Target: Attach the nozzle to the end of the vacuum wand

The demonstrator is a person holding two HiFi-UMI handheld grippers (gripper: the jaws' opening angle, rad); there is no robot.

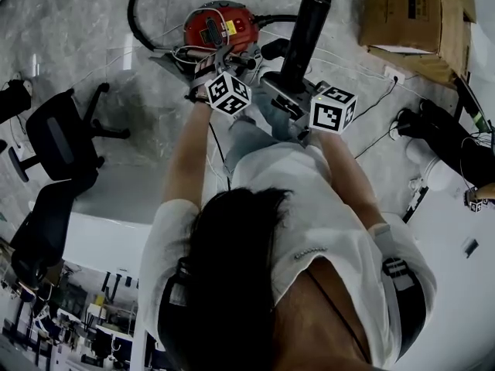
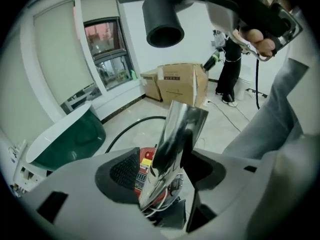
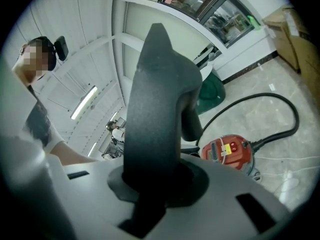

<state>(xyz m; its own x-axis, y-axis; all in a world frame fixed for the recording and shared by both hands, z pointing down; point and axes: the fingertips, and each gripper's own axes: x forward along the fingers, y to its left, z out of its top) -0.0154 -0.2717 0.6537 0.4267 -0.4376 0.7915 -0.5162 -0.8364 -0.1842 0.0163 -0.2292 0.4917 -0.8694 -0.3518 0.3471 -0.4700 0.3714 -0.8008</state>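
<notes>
Nozzle [image 3: 152,109] is sitting pinched in the right gripper [image 3: 150,184], not yet joined; left gripper [image 2: 160,171] is straddling the shiny wand [image 2: 177,129], jaws spread wide, not squeezing it.

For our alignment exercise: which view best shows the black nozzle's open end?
Left gripper view: the nozzle presents its round mouth there. Head view shows only its side; right gripper view shows its body, mouth hidden.

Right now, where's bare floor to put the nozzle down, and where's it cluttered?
Free: grey floor between the hose and the office chair; a smaller patch between the nozzle and the cardboard box. Crowded: cords around the red vacuum, and the power strip and a bystander's legs at right.
</notes>
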